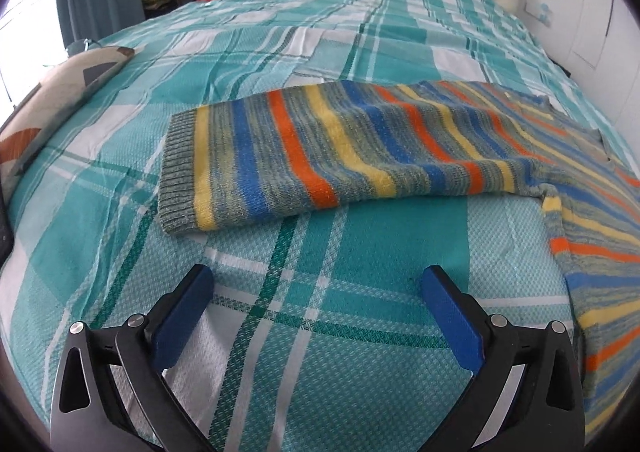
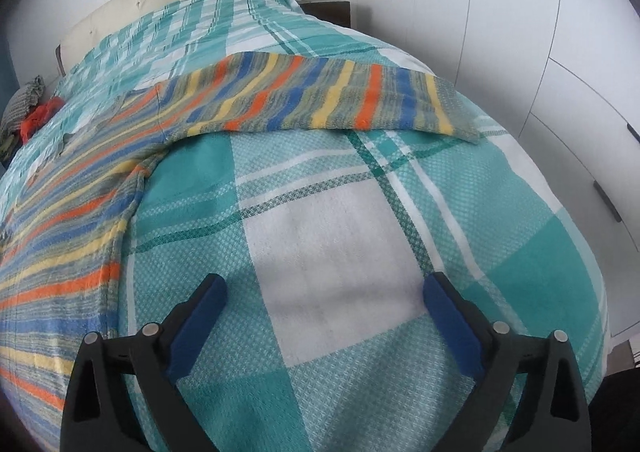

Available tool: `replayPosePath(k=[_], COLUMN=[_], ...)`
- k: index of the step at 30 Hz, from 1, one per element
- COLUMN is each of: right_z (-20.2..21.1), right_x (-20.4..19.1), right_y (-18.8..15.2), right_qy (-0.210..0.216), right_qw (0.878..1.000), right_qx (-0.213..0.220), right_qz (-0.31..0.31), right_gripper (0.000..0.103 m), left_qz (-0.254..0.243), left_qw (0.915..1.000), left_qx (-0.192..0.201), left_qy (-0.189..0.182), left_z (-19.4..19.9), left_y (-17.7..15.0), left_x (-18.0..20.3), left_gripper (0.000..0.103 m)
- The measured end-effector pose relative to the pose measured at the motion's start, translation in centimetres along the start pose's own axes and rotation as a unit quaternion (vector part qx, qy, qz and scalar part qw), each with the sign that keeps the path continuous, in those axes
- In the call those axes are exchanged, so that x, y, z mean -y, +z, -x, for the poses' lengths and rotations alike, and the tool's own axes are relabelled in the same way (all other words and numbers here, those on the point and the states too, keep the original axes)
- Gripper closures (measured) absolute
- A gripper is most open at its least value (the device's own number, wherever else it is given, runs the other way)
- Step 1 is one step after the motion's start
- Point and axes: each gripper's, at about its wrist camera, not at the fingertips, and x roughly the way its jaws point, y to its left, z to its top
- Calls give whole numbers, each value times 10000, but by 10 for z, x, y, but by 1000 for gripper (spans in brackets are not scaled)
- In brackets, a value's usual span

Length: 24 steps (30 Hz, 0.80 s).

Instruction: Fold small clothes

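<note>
Both claws, left claw and right claw, are hovering wide and empty over the bed; the soft, floppy sweater is inviting a cuff grab at eleven o'clock.

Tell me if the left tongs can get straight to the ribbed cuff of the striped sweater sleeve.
Probably yes. The left tongs are open and empty, with only bare checked bedspread between them and the sleeve cuff, which lies flat, uncovered.
</note>
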Motion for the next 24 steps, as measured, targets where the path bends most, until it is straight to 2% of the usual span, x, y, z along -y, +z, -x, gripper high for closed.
replayPosePath(k=[8, 24], right_z=[-1, 2], right_x=[2, 4], right_y=[-5, -9], right_qy=[68, 109], right_qw=[9997, 9995], right_qx=[208, 296], right_qz=[-59, -84], right_gripper=[0, 0], left_qz=[-41, -41], left_qw=[9999, 9999], left_qx=[-34, -15], left_qy=[100, 108], left_z=[-2, -2], left_y=[1, 1], left_x=[3, 3], left_gripper=[0, 0])
